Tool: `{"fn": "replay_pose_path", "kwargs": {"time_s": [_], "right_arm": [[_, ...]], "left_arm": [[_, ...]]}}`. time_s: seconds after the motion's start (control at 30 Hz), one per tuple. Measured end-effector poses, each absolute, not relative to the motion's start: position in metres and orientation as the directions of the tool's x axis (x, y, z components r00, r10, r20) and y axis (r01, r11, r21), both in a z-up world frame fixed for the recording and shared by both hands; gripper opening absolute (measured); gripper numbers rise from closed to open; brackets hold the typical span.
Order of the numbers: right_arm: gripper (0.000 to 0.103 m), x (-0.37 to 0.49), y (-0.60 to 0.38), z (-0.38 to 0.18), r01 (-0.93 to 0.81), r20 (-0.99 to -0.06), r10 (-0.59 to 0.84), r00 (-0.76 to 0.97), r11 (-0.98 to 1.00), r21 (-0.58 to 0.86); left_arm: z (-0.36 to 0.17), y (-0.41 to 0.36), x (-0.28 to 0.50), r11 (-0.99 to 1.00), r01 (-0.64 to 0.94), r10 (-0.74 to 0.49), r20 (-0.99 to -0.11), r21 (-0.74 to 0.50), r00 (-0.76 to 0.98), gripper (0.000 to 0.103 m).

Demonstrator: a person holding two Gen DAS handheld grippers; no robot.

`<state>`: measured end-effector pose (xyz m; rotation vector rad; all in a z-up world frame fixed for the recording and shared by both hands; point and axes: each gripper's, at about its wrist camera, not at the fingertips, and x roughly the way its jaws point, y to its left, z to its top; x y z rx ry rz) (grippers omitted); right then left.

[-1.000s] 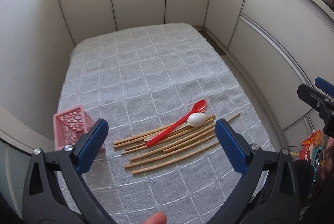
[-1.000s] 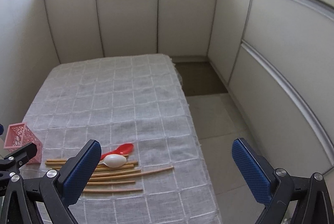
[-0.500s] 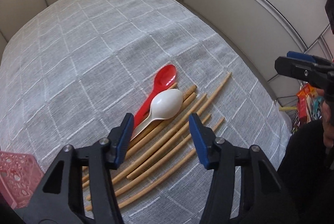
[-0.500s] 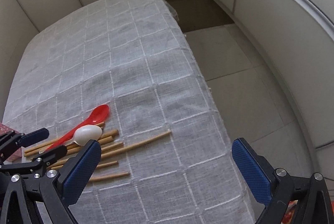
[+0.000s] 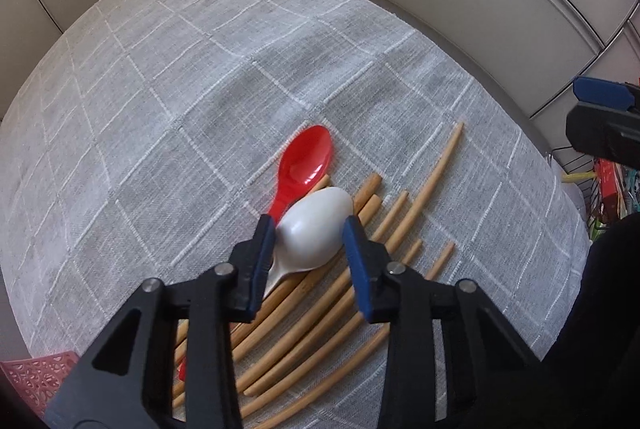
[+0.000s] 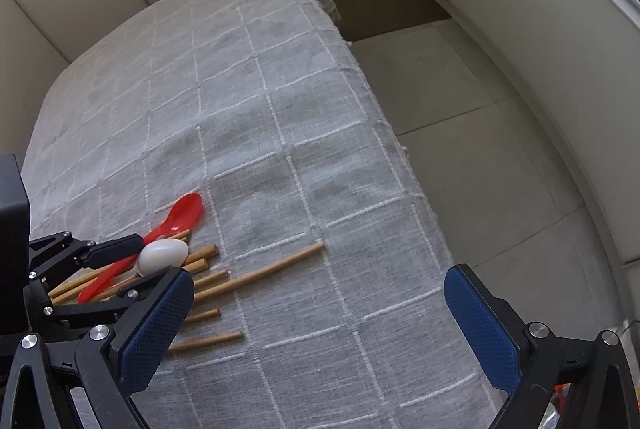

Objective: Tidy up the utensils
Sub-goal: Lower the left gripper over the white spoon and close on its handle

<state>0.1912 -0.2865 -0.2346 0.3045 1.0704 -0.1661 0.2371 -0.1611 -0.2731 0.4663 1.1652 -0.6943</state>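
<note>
Closing left gripper [image 5: 310, 227] flanking white spoon [image 5: 316, 225] atop chopsticks [image 5: 304, 309], right gripper [image 6: 320, 325] spread wide above bare tablecloth [image 6: 280, 101] beside its edge, no legible writing

You've got the white spoon [image 5: 316, 225] lying on the chopsticks [image 5: 304, 325], red spoon [image 5: 306, 159] just left of it, touching. Basket [image 5: 30, 381] sits at the tablecloth's [image 5: 168, 77] near-left corner.

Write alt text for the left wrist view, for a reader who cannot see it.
The left hand-held gripper is closing its blue-padded jaws around the bowl of a white plastic spoon. The spoon lies on a pile of wooden chopsticks beside a red plastic spoon, all on a grey checked tablecloth.
</note>
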Motion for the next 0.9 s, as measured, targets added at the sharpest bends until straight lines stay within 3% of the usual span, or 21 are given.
{"fn": "replay_pose_path", "kwargs": {"time_s": [0.13,0.2,0.37,0.4,0.47,0.5,0.53,0.67,0.7,0.73,0.9], "right_arm": [[0.103,0.194,-0.286,-0.237,0.278,-0.883,0.019,0.468,0.946,0.168],[0.103,0.194,-0.285,-0.238,0.277,-0.886,0.025,0.463,0.945,0.171],[0.103,0.195,-0.285,-0.238,0.280,-0.886,0.033,0.463,0.943,0.181],[0.103,0.195,-0.286,-0.238,0.283,-0.886,0.033,0.463,0.942,0.182],[0.103,0.195,-0.287,-0.240,0.290,-0.887,0.035,0.460,0.939,0.187],[0.103,0.195,-0.288,-0.240,0.293,-0.888,0.038,0.458,0.937,0.191],[0.103,0.195,-0.289,-0.241,0.295,-0.889,0.042,0.456,0.935,0.196],[0.103,0.196,-0.290,-0.243,0.295,-0.890,0.049,0.453,0.934,0.202],[0.103,0.196,-0.290,-0.243,0.297,-0.891,0.050,0.452,0.933,0.203],[0.103,0.196,-0.291,-0.243,0.299,-0.891,0.050,0.450,0.932,0.204],[0.103,0.196,-0.292,-0.242,0.304,-0.891,0.053,0.452,0.930,0.209]], "left_arm": [[-0.271,-0.158,0.244,0.723,0.689,-0.272,-0.936,-0.046,0.222,0.030],[-0.265,-0.152,0.246,0.738,0.670,-0.299,-0.928,-0.077,0.223,0.002],[-0.257,-0.141,0.249,0.749,0.656,-0.311,-0.923,-0.093,0.225,0.003],[-0.256,-0.143,0.248,0.735,0.672,-0.317,-0.924,-0.096,0.215,0.009],[-0.256,-0.147,0.244,0.708,0.699,-0.324,-0.927,-0.105,0.188,0.030],[-0.259,-0.152,0.243,0.687,0.720,-0.317,-0.933,-0.101,0.172,0.047],[-0.261,-0.155,0.243,0.678,0.730,-0.307,-0.936,-0.090,0.169,0.053],[-0.272,-0.167,0.243,0.670,0.742,-0.241,-0.952,-0.023,0.189,0.053],[-0.272,-0.168,0.247,0.676,0.736,-0.238,-0.955,-0.030,0.179,0.051],[-0.272,-0.170,0.250,0.682,0.730,-0.241,-0.954,-0.035,0.179,0.036],[-0.269,-0.165,0.258,0.707,0.705,-0.250,-0.953,-0.059,0.171,0.032]]}}
